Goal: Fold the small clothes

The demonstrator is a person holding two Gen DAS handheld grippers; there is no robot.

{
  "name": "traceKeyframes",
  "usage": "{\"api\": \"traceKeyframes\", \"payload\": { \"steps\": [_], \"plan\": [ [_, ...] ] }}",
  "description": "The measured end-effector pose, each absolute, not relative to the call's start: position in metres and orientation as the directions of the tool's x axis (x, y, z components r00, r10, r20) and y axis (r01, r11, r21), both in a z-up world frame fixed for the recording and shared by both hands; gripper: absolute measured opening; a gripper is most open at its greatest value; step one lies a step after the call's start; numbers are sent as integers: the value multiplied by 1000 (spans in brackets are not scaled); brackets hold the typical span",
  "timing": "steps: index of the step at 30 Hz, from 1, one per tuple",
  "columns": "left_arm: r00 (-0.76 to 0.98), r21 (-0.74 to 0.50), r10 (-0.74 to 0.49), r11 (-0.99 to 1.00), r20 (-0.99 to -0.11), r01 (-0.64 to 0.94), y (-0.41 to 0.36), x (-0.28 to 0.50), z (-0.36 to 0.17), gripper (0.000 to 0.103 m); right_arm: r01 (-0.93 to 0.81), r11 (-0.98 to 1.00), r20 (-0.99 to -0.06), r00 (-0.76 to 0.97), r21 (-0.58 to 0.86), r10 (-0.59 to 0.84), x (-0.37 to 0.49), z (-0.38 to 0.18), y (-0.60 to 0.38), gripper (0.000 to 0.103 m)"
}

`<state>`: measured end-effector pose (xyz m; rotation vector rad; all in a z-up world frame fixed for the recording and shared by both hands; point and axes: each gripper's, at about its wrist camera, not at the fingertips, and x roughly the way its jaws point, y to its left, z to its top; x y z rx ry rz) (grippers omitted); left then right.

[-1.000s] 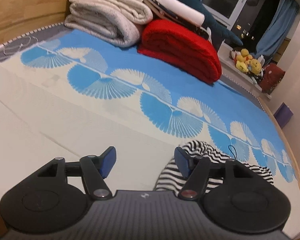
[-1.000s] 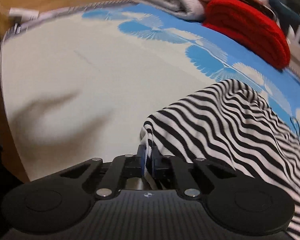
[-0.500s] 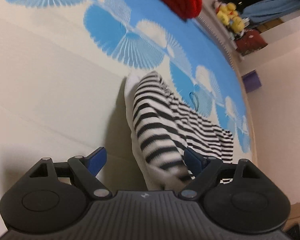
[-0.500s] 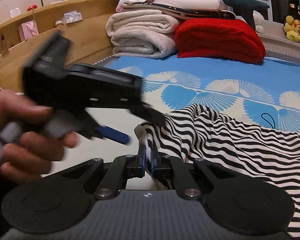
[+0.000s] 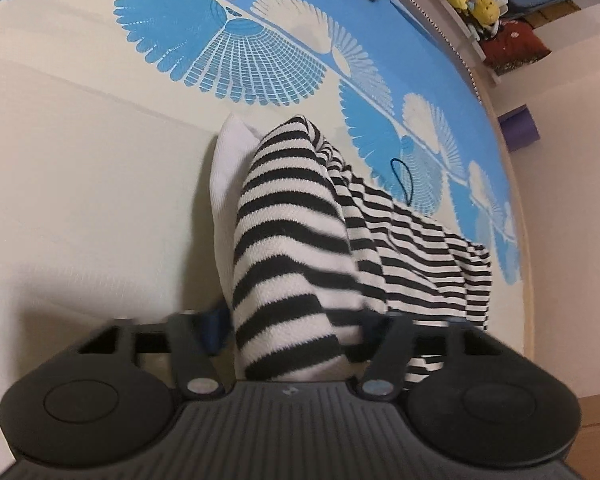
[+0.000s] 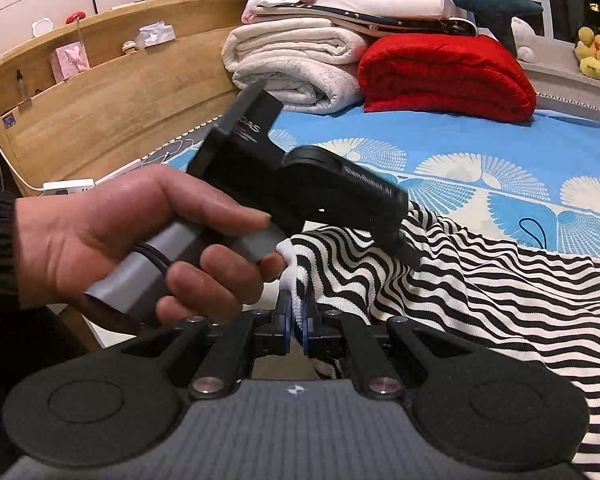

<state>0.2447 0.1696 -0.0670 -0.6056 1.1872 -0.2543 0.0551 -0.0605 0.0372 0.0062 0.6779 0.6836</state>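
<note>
Both tools on the striped top

The left tool [image 5: 290,330] had just been closing around the top [image 5: 300,240]; the right tool [image 6: 296,320] stayed clamped on its edge, ready to fold.

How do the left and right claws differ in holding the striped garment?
The left claw stands wide, its jaws having just been closing; the right claw is pinched nearly shut. The left claw takes a thick bunch of the striped garment, the right claw its thin white edge. Both hold the same garment.
</note>
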Motion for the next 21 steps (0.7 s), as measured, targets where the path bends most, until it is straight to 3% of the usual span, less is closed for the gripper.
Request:
{"api": "traceKeyframes", "payload": {
  "steps": [1,3,7,12,15,21],
  "plan": [
    [371,-559,-485,821,-792,-119,170,245,-67,24,-583,783,-578,569,219,585,56,37,-59,5],
    [392,-534,-461,840,-796,-97,173,242,-62,15,-590,778,-584,560,216,587,56,36,-55,4],
    [448,-530,-455,846,-770,-53,184,229,-41,13,-611,753,-574,535,244,621,58,37,-45,4],
    [546,-548,-424,833,-722,-77,215,206,-10,12,-624,681,-463,508,384,727,58,50,-39,4],
    [541,-507,-376,855,-752,-111,226,199,-7,12,-604,641,-402,499,473,768,60,54,-45,3],
    [534,-484,-364,869,-763,-100,218,198,2,12,-578,654,-419,502,488,757,60,53,-58,3]
  ]
}}
